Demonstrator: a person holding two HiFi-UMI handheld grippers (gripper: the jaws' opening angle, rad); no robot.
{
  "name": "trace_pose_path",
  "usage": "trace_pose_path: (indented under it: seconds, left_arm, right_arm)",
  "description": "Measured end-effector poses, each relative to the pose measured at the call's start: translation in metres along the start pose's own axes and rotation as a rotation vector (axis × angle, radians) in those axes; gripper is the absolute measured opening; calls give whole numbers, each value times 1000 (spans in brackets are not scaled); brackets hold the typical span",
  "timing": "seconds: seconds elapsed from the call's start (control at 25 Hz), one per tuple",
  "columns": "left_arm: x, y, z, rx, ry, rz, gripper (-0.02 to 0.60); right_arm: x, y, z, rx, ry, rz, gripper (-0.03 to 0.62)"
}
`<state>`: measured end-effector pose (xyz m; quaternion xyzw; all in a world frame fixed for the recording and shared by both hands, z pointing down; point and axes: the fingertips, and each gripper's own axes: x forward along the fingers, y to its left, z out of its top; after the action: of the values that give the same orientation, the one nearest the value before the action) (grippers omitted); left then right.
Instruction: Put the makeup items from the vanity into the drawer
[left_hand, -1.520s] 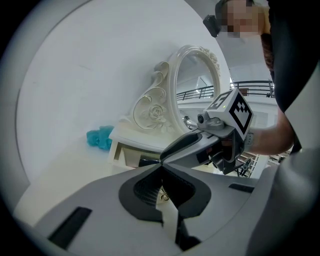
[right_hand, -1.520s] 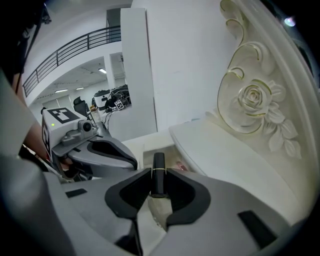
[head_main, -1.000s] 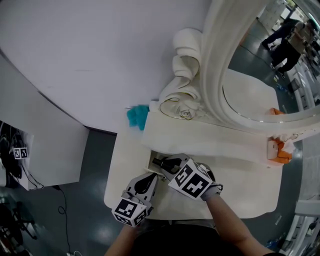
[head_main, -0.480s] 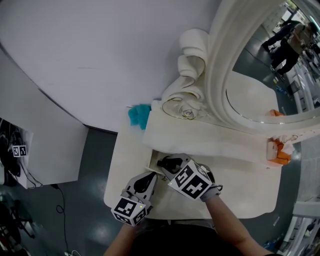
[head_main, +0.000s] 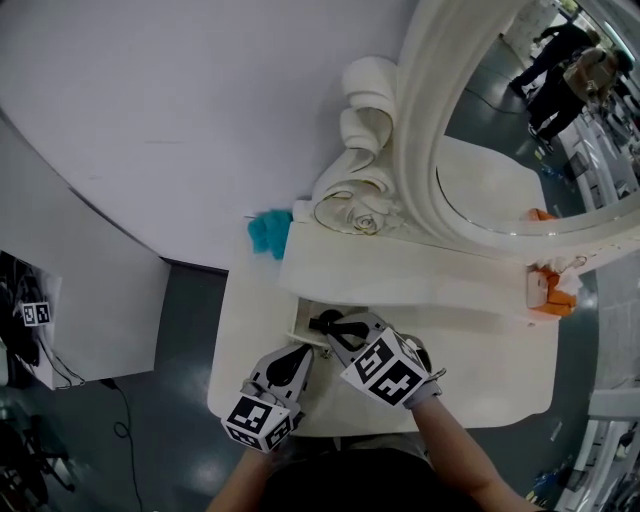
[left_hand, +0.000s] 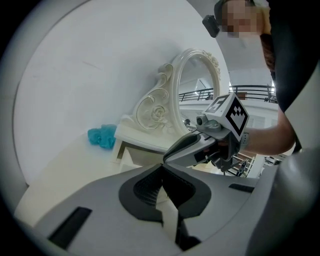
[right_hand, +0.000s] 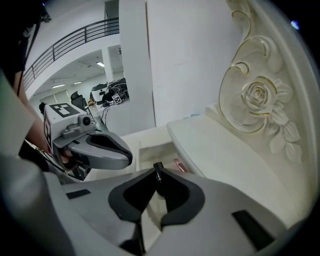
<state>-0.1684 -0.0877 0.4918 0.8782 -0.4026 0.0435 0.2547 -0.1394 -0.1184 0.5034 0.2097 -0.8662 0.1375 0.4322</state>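
Two claws. Right claw (right_hand: 159, 182) pinches a slim black pencil (right_hand: 158, 170) above the open drawer (right_hand: 152, 150), seemingly for release. Left claw (left_hand: 163, 166) closed, empty.

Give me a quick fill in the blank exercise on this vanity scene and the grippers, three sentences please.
1. The vanity's small drawer stands ___.
2. The thin item clamped in the right gripper is ___ in colour.
3. In the head view, the teal puff lies to the ___ of the mirror.
Missing words: open; black; left.
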Motion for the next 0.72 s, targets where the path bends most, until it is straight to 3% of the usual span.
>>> trace_pose_path:
  seconds: [0.16, 0.72]
  left_arm:
    - [0, -6, -1, 12, 8, -37, 14]
    - [7, -23, -7, 76, 76, -200, 14]
  right_arm:
    - [-9, -2, 0, 46, -57, -61, 23]
    - [-44, 3, -20, 190, -139, -227, 21]
